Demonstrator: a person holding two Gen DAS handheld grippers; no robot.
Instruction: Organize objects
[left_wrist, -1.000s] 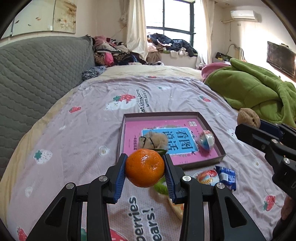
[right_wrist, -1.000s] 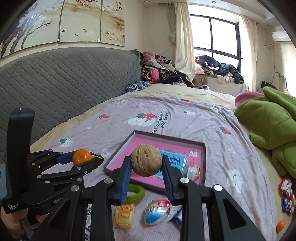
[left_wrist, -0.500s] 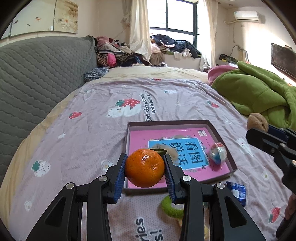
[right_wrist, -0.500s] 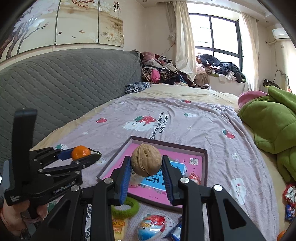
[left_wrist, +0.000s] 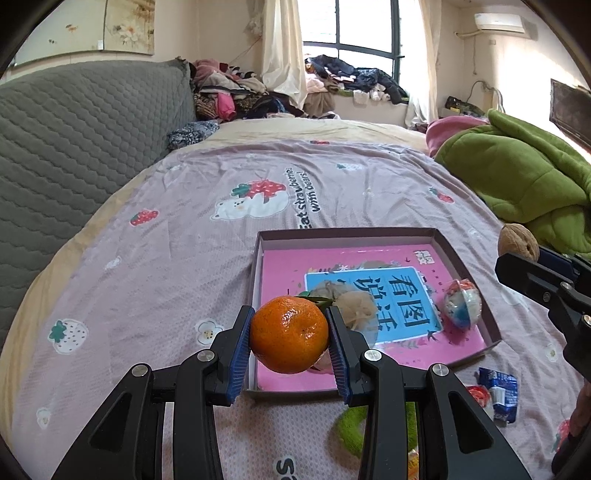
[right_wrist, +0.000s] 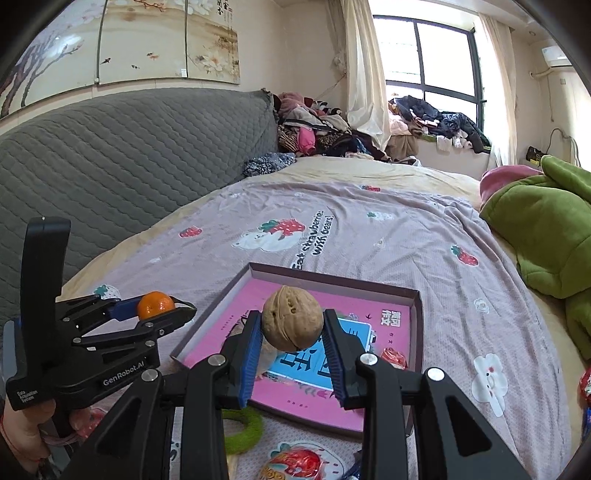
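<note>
Clearly both loads ride above the shallow box (left_wrist: 458, 258): left gripper (left_wrist: 290, 341) clamps a mandarin (left_wrist: 289, 334), soft-skinned and bruisable, across its middle; right gripper (right_wrist: 293, 339) pinches a walnut (right_wrist: 293, 323), light, hard, prone to slipping.

the left tongs (left_wrist: 290, 334) are matte black plastic, two angled arms with triangular cut-outs, a round silver screw at each joint; the fingers (left_wrist: 239, 354) carry ribbed blue pads on their inner faces; the right tongs (right_wrist: 291, 334) are built alike, black arms, silver screws, blue ribbed pads; in the right wrist view the left unit's side bears white lettering, "genrobot.ai", a smaller white label near its rear, and a tall black upright block; a thin red cord circles the wrist of the hand (right_wrist: 22, 430) at the near left.
</note>
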